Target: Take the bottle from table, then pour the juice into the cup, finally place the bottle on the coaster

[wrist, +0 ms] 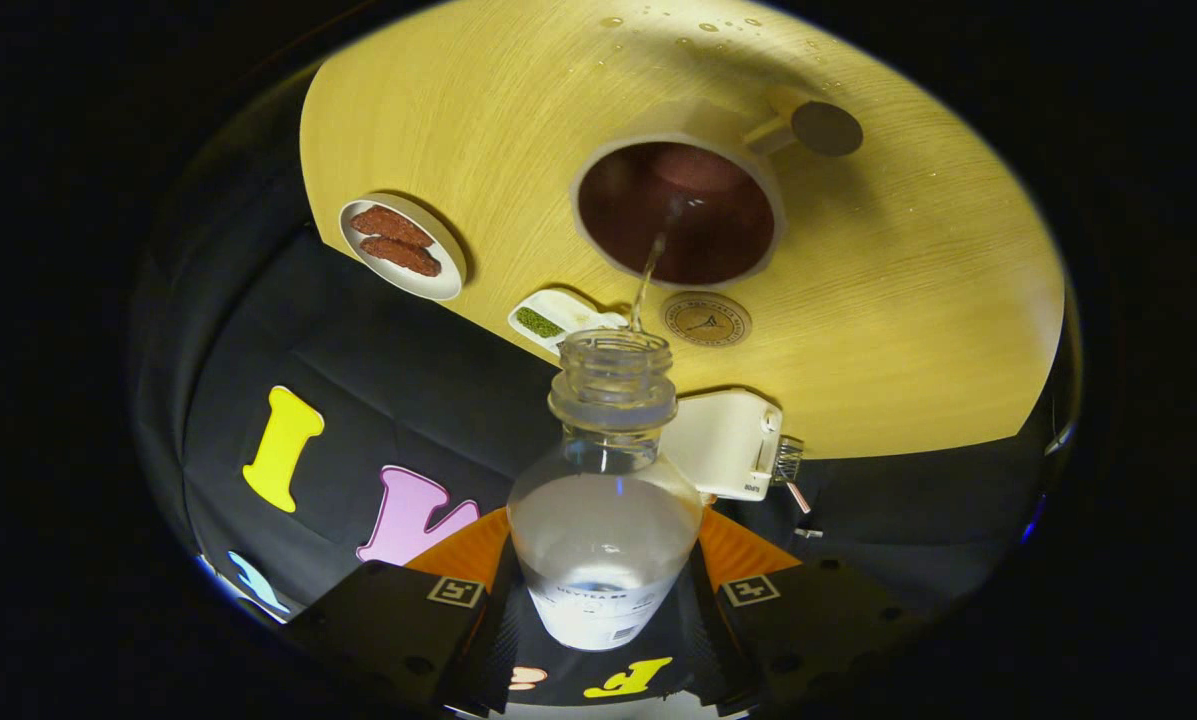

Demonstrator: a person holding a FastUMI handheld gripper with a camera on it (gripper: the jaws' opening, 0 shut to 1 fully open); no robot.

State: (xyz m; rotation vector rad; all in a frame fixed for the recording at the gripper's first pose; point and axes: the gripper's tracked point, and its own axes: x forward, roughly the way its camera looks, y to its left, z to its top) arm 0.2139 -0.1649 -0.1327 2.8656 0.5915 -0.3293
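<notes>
The gripper [603,590] is pinching the bottle [606,520], one finger pressed on each side of its body. The bottle is clear, uncapped and tipped forward, with its open neck pointing away from the fingers toward the cup [678,212]. A thin stream [648,285] leaves the mouth and lands in the cup, which already holds dark reddish liquid. The cup sits on the pale wood table [908,330], its handle on the side away from the bottle.

The round coaster [706,319] lies bare just beside the cup, between it and the bottle's mouth. Near the coaster is a small white dish [553,320] with something green, and further along the table edge a plate [404,247] carries two brown pieces. A white box [726,443] sits at the table edge, close behind the bottle's neck. Droplets [703,25] speckle the wood beyond the cup.
</notes>
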